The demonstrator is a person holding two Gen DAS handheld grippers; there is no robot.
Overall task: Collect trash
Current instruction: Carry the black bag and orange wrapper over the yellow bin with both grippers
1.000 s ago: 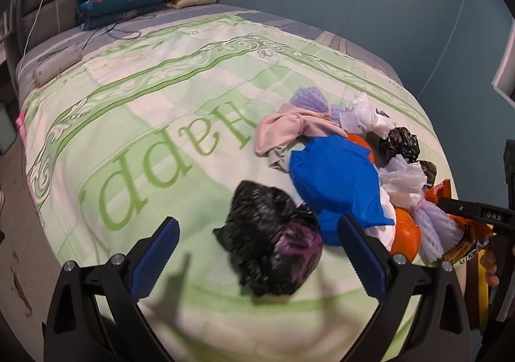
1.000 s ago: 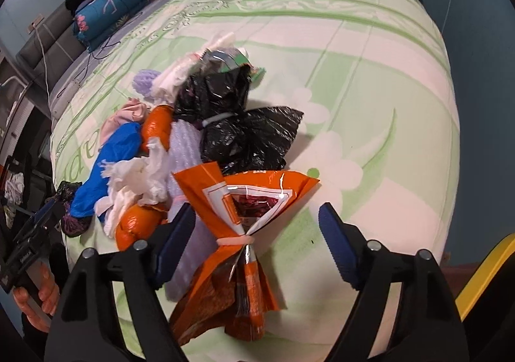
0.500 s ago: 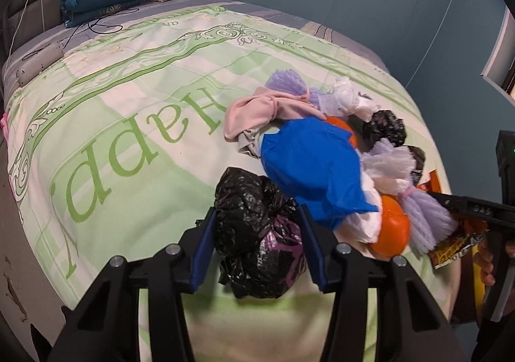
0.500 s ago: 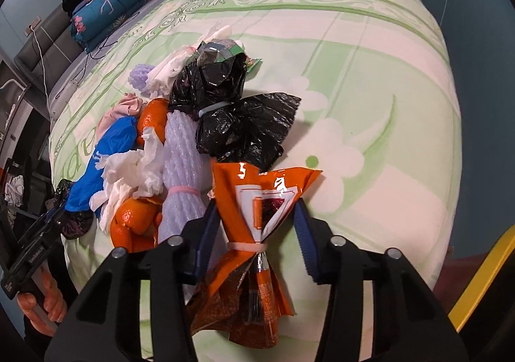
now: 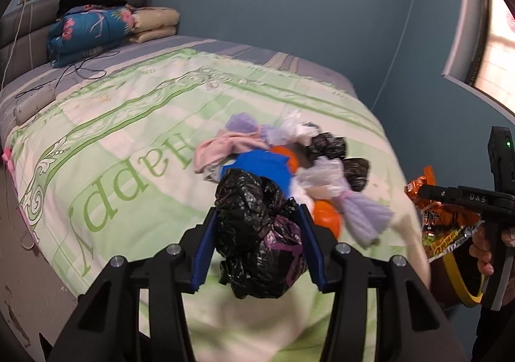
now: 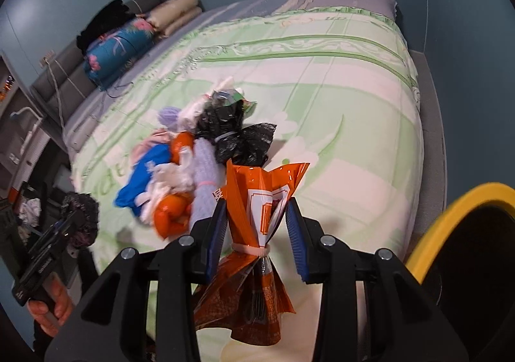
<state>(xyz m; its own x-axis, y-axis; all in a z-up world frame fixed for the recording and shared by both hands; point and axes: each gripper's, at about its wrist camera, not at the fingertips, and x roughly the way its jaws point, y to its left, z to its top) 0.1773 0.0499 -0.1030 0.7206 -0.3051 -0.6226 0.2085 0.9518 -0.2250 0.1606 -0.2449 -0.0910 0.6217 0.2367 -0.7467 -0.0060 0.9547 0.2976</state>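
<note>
Above the bed's near edge, both grippers hold trash.
Left gripper (image 5: 257, 242) squeezes the soft black bag (image 5: 257, 233); right gripper (image 6: 256, 239), just closed, pinches the crinkly orange wrapper (image 6: 257, 217). Both look light, squashy; hold mid-bundle.

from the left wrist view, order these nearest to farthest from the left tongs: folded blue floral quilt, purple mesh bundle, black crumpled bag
1. black crumpled bag, gripped between the left tongs
2. purple mesh bundle, just right, on the bed
3. folded blue floral quilt, far left by the headboard
</note>
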